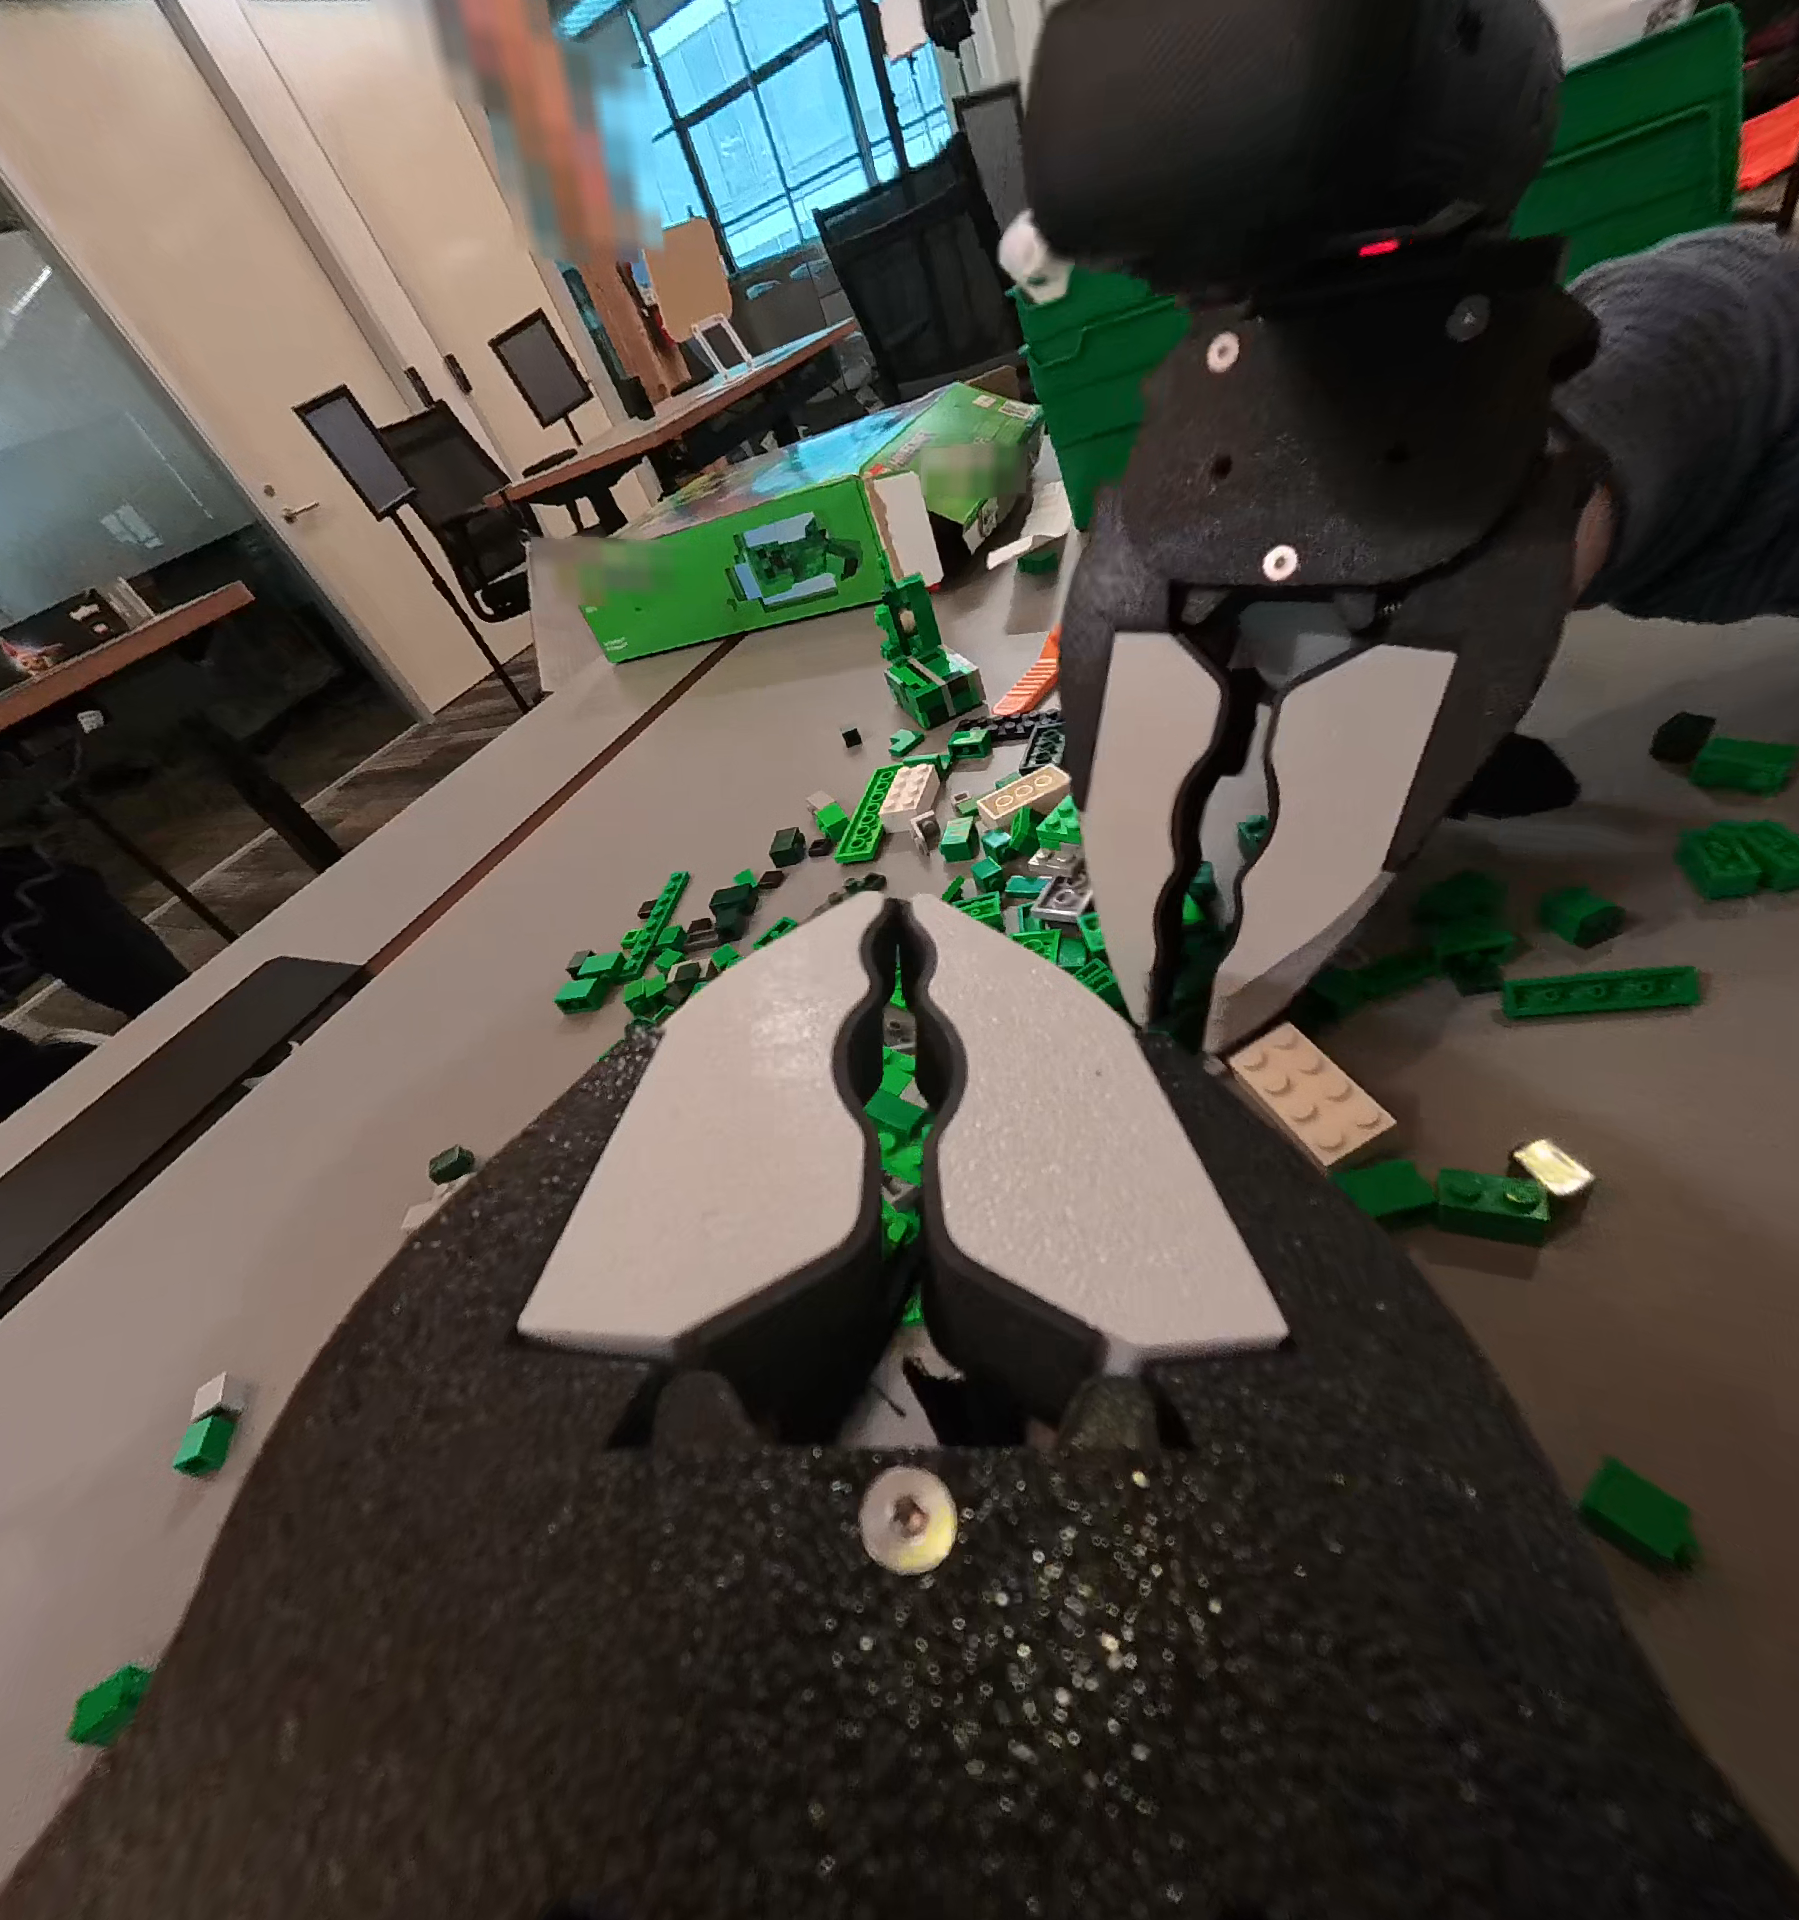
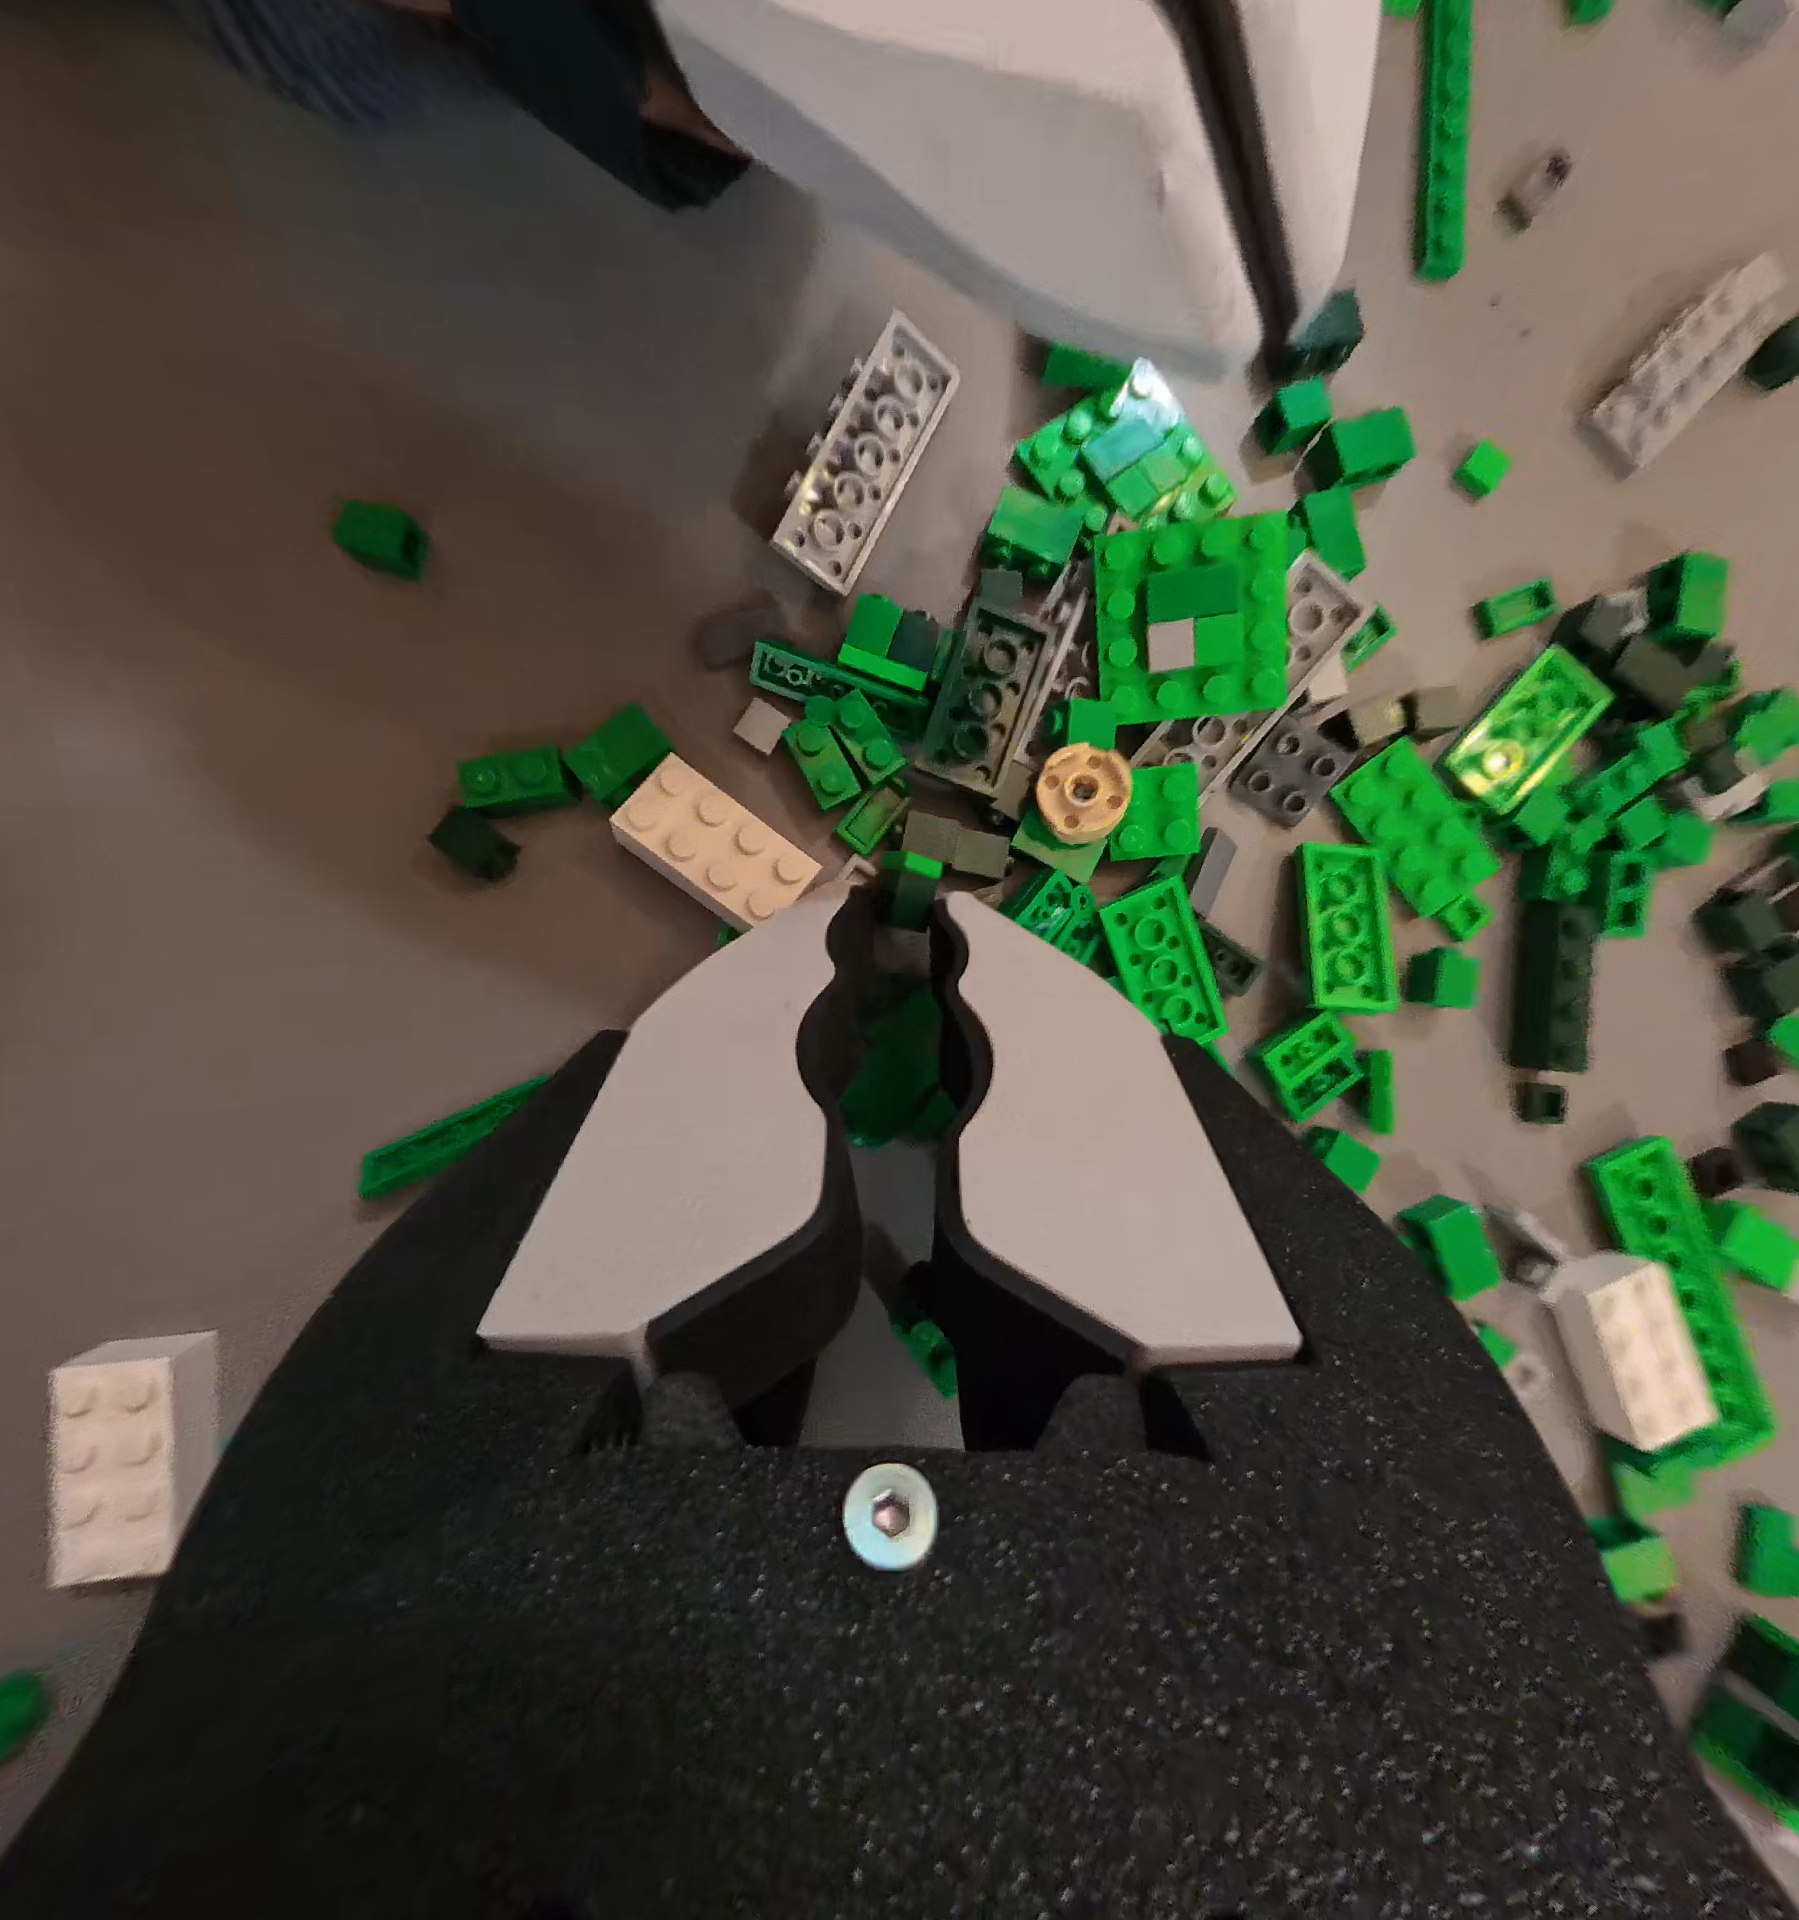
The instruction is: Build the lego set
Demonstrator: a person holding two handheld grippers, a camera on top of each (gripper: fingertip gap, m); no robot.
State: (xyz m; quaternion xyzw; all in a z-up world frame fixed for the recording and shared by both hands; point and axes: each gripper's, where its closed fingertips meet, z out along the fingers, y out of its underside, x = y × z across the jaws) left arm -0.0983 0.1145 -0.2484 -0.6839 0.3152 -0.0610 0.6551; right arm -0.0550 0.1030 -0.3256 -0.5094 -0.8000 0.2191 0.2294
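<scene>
A pile of loose green, grey and tan lego bricks (image 2: 1196,727) lies on the grey table (image 1: 375,1195). My right gripper (image 2: 893,899) points down into the pile, its jaws narrowed around a small dark green brick (image 2: 910,878) at the fingertips. It also shows in the left wrist view (image 1: 1191,1023), upright over the pile. My left gripper (image 1: 900,912) is shut and empty, low over the near edge of the pile; it appears at the top of the right wrist view (image 2: 1279,338). A tan 2x4 brick (image 2: 713,836) lies just left of the right fingertips. A small green build (image 1: 921,665) stands farther back.
The green set box (image 1: 739,566) lies at the far end of the table, green crates (image 1: 1092,405) behind it. An orange brick separator (image 1: 1030,675) is near the build. A white brick (image 2: 116,1455) and a grey plate (image 2: 867,454) lie apart. A person's sleeve (image 1: 1726,416) is at right. Some 9 cm of space lies between my two pairs of fingers. It is some 25 cm from my right tips to the small green build (image 1: 921,665).
</scene>
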